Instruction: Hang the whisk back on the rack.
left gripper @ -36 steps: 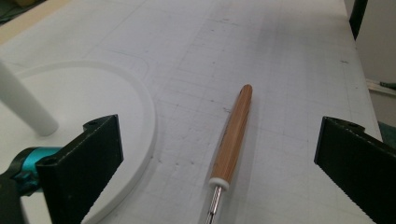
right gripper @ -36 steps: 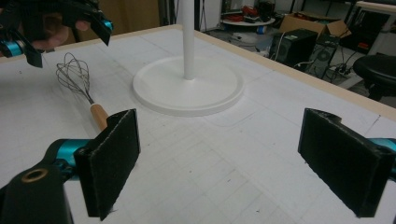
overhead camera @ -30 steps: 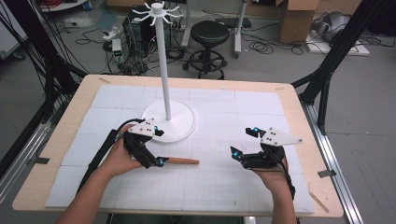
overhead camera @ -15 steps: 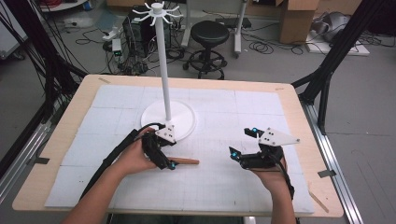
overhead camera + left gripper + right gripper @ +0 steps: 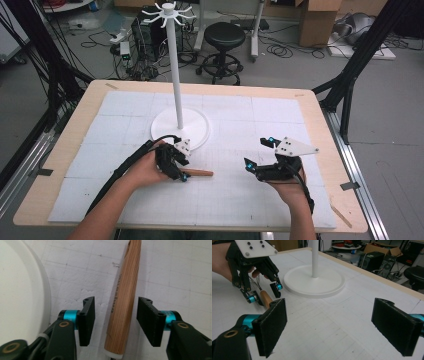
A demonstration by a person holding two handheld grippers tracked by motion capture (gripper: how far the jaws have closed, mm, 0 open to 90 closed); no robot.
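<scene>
1. A wooden handle (image 5: pixel 122 302) is lying flat on the white gridded mat (image 5: pixel 240 205); it is a round, light-brown stick with clear lengthwise grain, a line of small dark lettering running along its side, and a white band showing at the end nearest the camera in the left gripper view
2. In the high view the wooden handle (image 5: pixel 198 172) is lying just in front of the round white base (image 5: pixel 197 131) of the tall white hook stand (image 5: pixel 173 65), close to it but apart from it
3. Its long axis is running roughly left to right across the table in the high view, with the free end pointing toward the person's right; in the left gripper view it is running almost straight up the picture, leaning slightly to the right at the far end
4. The left gripper (image 5: pixel 115 320) is straddling the near end of the handle; its jaws have just been closing, yet a gap is showing on each side of the wood, so the pads are not pressing it
5. The right gripper (image 5: pixel 337 327) is resting well apart to the right with its jaws standing wide and nothing between them
</scene>
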